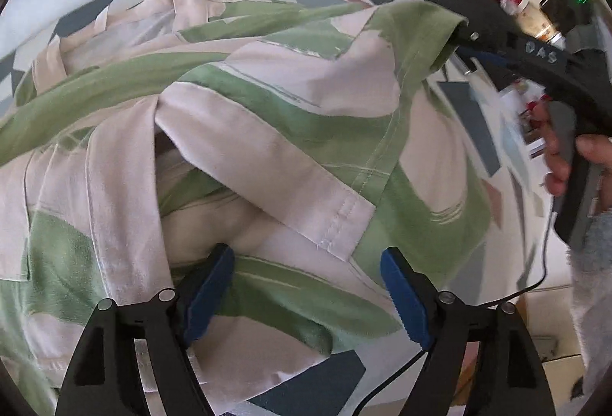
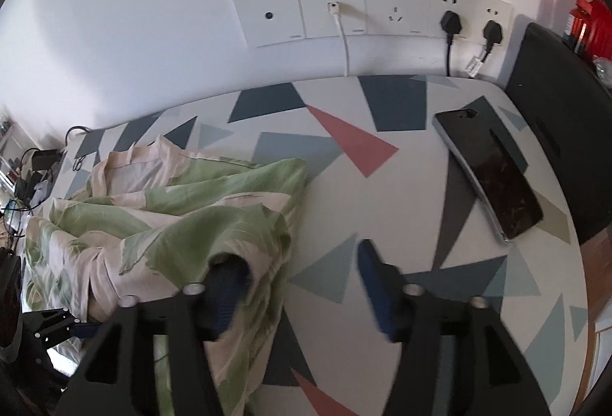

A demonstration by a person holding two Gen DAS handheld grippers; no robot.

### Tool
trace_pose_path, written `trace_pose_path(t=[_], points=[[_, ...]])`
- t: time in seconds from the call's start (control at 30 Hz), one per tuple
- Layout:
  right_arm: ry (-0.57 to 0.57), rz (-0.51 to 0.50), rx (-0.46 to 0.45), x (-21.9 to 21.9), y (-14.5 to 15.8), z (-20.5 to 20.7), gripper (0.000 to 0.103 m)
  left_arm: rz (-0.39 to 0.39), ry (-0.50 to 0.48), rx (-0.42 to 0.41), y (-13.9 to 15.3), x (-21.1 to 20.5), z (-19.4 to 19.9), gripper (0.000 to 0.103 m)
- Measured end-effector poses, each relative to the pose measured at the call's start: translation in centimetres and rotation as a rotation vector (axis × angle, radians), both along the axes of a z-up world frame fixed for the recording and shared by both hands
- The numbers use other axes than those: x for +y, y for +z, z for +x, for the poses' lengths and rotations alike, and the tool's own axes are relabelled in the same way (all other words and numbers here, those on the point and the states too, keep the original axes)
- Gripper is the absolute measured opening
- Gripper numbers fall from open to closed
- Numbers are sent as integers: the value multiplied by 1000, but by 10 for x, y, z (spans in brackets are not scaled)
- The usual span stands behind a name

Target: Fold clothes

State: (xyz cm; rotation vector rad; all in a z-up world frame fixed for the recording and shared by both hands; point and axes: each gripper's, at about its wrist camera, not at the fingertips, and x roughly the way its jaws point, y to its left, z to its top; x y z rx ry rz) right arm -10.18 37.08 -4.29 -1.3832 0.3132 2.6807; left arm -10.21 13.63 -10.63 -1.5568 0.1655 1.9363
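A crumpled shirt (image 1: 267, 132), pale pink with green patches, fills most of the left wrist view. It lies on a table with a triangle-patterned cover (image 2: 382, 194). My left gripper (image 1: 306, 282) hovers over the shirt's near part, open, its blue pads apart and pressing nothing. In the right wrist view the shirt (image 2: 172, 217) lies to the left. My right gripper (image 2: 298, 278) is open at the shirt's right edge. A green corner of cloth drapes over its left fingertip (image 2: 225, 278), while the right one stands over bare table. The left wrist view shows that corner raised on the right gripper (image 1: 464, 33).
A dark phone (image 2: 489, 171) lies on the table at the right, beside a black box (image 2: 554, 132). Wall sockets (image 2: 382, 14) with plugged cables sit behind the table. A hand (image 1: 562, 163) holds the right gripper's handle. Cables and clutter (image 2: 30, 178) lie at the far left.
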Motion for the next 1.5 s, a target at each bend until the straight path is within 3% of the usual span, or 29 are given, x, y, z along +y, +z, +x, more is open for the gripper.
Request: trace_pose_path(t=[0.27,0.33,0.53,0.77,0.93,1.0,1.07,1.1,1.13,1.2,1.33,1.43,1.5], points=[[-19,10,11,8,11,7,64,-70,-46,76,-3,10,13,83],[-9,15,19,8,16,8,64,-78,-54,70,1,8,11,77],[52,41,25,4,21,-4,64,13,27,83,24,-21,4,76],[16,47,21,11,22,-49,64,68,49,-85,11,-6,-9,74],[-4,-36,-22,23,20,-60,64,16,12,55,20,17,-10,73],[17,-4,-27,20,21,-58,64,9,-5,91,22,26,-14,67],[33,23,-34,19,20,-56,64,18,-5,84,19,30,-23,31],[36,27,-36,19,20,-56,64,31,16,54,17,28,-30,22],[35,27,-38,20,19,-55,64,45,50,18,15,22,-38,5],[28,17,-41,23,18,-56,64,81,123,-38,6,19,-57,3],[19,8,-43,26,16,-59,64,44,209,77,23,1,-89,3],[-3,-2,-62,28,12,-69,64,79,305,121,48,-18,-120,3],[-15,-23,-76,30,10,-77,64,91,320,126,57,-20,-131,3]])
